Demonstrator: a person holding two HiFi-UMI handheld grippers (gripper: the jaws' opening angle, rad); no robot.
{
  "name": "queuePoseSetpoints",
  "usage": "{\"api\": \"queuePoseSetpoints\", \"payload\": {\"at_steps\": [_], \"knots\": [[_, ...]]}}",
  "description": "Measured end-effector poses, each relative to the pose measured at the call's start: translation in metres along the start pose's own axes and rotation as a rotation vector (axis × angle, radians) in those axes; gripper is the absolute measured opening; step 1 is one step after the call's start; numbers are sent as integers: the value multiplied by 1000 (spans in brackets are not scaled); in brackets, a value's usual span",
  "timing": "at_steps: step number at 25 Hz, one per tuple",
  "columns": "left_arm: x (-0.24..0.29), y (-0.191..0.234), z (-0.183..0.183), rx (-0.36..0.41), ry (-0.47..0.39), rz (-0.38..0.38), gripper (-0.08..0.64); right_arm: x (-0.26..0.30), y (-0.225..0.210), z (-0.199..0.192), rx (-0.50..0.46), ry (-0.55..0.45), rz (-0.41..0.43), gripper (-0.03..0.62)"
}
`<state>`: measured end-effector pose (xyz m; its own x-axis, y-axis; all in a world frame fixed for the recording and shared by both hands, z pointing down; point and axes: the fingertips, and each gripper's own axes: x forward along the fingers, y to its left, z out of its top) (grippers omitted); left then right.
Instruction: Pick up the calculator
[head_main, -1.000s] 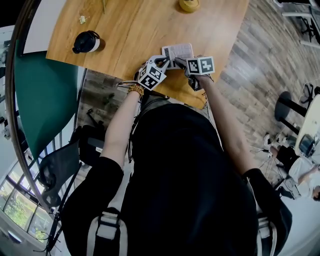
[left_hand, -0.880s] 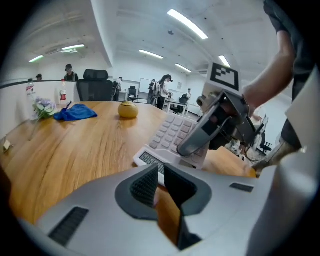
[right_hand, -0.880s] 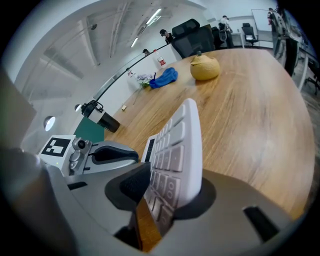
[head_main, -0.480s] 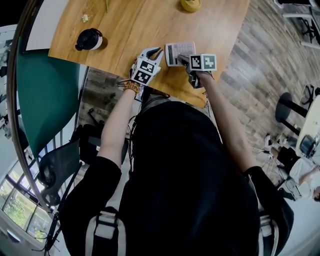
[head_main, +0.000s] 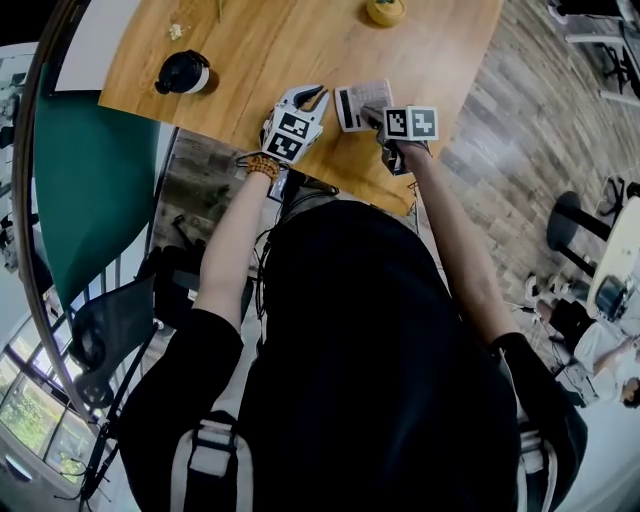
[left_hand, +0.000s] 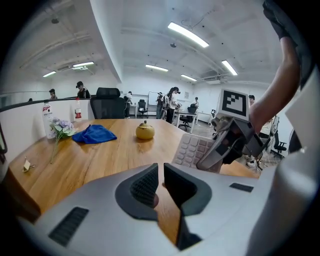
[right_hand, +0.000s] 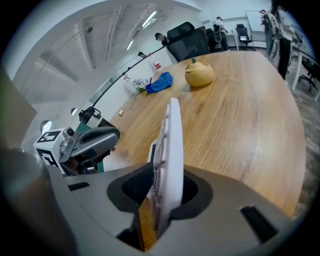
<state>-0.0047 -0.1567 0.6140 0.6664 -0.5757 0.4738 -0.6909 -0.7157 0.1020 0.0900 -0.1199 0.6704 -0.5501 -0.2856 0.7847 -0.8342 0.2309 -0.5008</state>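
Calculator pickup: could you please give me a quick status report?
Left gripper shut, empty. Right gripper: jaws just closing, clamped on calculator. Calculator tilted up on edge. Nothing in the way.

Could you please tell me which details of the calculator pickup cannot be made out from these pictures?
- Calculator display: edge-on in the right gripper view, too small to read in the head view.
- Calculator's lower edge and any contact with the table: hidden behind the body of the left tool in the left gripper view.
- Yellow round object: cut off by the head view's top edge.
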Motion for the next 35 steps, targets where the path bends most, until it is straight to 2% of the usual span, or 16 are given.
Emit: {"api": "queuePoseSetpoints", "payload": {"at_steps": [8, 14, 25, 29, 35], "knots": [[-5, 7, 27, -65, -71, 9, 35, -3, 4, 5, 8, -26, -3, 95], [-9, 3, 40, -65, -92, -2, 35, -8, 3, 8, 11, -43, -9, 92], [-5, 5, 40, -72, -74, 21, 35, -16, 9, 22, 2, -88, 8, 91], [-6, 13, 40, -102, -56, 74, 35, -20, 14, 26, -45, -84, 10, 89], [-13, 17, 45, -99, -53, 84, 35, -25, 25, 38, -113, -105, 17, 89]]}}
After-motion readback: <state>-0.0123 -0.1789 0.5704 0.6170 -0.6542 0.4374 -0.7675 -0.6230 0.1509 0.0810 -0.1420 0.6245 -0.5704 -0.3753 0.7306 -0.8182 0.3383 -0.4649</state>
